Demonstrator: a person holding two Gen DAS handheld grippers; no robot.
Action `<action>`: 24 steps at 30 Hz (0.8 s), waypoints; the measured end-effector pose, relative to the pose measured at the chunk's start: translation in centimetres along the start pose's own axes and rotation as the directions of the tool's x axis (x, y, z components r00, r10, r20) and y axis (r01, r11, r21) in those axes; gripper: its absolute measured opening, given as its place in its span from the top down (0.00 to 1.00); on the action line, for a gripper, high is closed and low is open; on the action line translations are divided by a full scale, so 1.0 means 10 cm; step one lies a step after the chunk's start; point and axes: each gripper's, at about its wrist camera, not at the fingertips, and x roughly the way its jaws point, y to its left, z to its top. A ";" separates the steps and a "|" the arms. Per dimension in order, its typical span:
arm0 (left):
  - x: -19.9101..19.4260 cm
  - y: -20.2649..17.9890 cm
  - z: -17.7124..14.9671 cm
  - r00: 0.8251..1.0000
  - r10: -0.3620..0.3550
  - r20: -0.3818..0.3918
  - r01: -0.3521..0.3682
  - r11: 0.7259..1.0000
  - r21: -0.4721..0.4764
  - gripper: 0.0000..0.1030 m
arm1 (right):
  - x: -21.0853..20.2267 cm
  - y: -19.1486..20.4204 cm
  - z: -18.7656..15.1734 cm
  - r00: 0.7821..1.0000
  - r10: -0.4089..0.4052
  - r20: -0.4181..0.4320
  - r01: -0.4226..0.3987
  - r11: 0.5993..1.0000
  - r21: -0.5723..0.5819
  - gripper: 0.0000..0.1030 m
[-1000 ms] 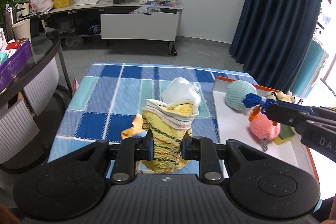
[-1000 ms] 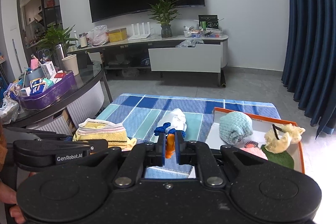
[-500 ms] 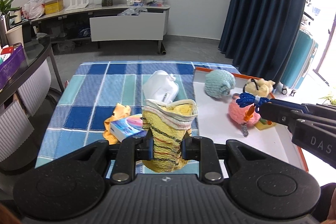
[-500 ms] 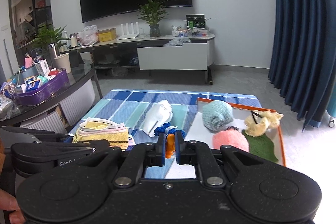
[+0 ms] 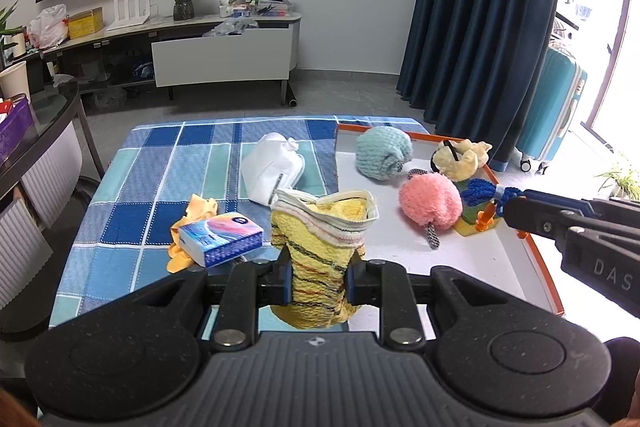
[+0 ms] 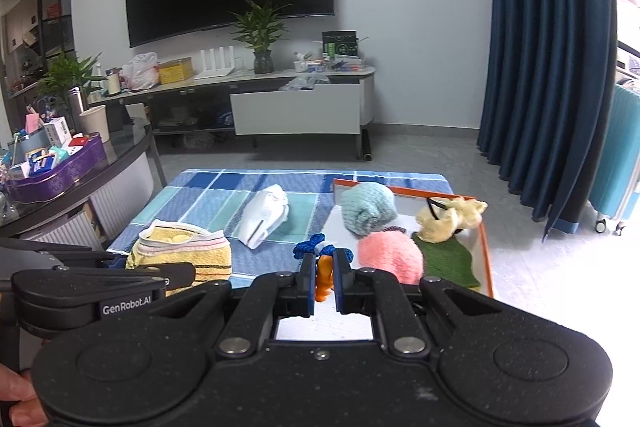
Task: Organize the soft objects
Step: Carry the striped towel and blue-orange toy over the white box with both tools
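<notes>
My left gripper [image 5: 318, 277] is shut on a folded yellow striped towel [image 5: 320, 239], held upright above the near edge of the checked tablecloth. My right gripper [image 6: 323, 277] is shut on a small orange toy with a blue yarn tuft [image 6: 322, 267], hanging over the white tray [image 6: 486, 251]. From the left wrist view that toy [image 5: 486, 197] and the right gripper [image 5: 510, 209] hover at the tray's right side. In the tray [image 5: 400, 251] lie a teal knitted ball [image 5: 382, 153], a pink pompom [image 5: 430, 201] and a cream plush [image 5: 460, 155].
On the blue checked cloth [image 5: 160, 155] lie a white pouch [image 5: 272, 175], a tissue pack [image 5: 220, 237] and an orange cloth [image 5: 192, 215]. A dark glass side table [image 6: 100, 171] stands left, a blue curtain [image 5: 472, 27] and a teal suitcase [image 5: 556, 107] right.
Both grippers have shifted to the right with their loads. The tray and its toys now sit closer to the middle of both views, and the tissue pack has come into sight.
</notes>
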 end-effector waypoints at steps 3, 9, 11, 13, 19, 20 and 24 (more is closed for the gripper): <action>0.00 -0.04 -0.01 1.000 -0.004 0.000 0.004 1.000 0.005 0.76 | -0.03 -0.04 -0.02 1.000 -0.022 -0.002 0.022 1.000 0.002 0.89; 0.01 -0.15 -0.03 1.000 -0.022 -0.005 0.022 0.999 0.026 0.76 | -0.08 -0.16 -0.08 0.998 -0.058 -0.011 0.058 0.998 0.023 0.89; 0.01 -0.18 -0.03 1.000 -0.028 -0.006 0.028 0.999 0.033 0.76 | -0.09 -0.20 -0.09 0.998 -0.068 -0.012 0.068 0.997 0.029 0.89; 0.02 -0.21 -0.04 0.999 -0.034 -0.008 0.035 0.999 0.037 0.76 | -0.10 -0.24 -0.10 0.997 -0.075 -0.012 0.075 0.996 0.037 0.89; 0.05 -0.30 -0.04 0.998 -0.054 -0.018 0.055 0.997 0.053 0.76 | -0.14 -0.33 -0.11 0.996 -0.093 -0.012 0.093 0.994 0.050 0.89; 0.06 -0.32 -0.04 0.998 -0.057 -0.019 0.058 0.997 0.055 0.76 | -0.14 -0.34 -0.12 0.995 -0.095 -0.013 0.096 0.994 0.053 0.89; 0.09 -0.37 -0.03 0.997 -0.071 -0.027 0.072 0.995 0.063 0.76 | -0.15 -0.40 -0.14 0.994 -0.105 -0.019 0.106 0.993 0.060 0.89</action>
